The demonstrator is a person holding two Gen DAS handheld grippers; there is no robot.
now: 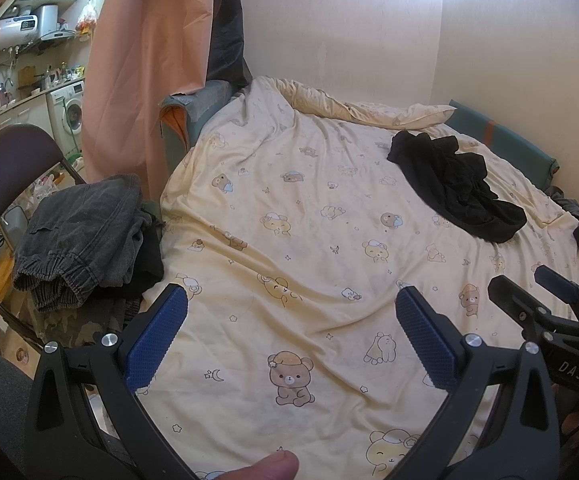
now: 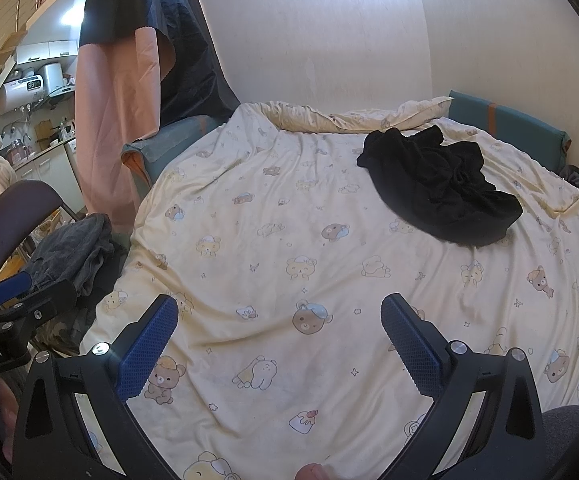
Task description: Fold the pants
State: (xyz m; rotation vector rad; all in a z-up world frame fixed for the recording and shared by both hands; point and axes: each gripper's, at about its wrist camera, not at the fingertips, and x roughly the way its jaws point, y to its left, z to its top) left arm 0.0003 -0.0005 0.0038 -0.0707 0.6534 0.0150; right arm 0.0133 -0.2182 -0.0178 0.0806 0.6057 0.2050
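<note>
Black crumpled pants [image 2: 445,192] lie bunched on the far right of the cream bear-print bed cover [image 2: 273,248], their legs hard to make out. Grey folded jeans [image 1: 81,236] sit on a dark chair [image 1: 5,168] at left. The left gripper [image 1: 289,320] and right gripper [image 2: 279,328] hover with fingers apart, holding nothing.

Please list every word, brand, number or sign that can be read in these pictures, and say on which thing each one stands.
"DAS": on the black body of the right gripper, seen from the left wrist view.
"nRobot.AI": on the left gripper, cut off at the frame edge.
Digits on the water heater display: too blurred to read.
Washing machine panel: too small to read.
</note>
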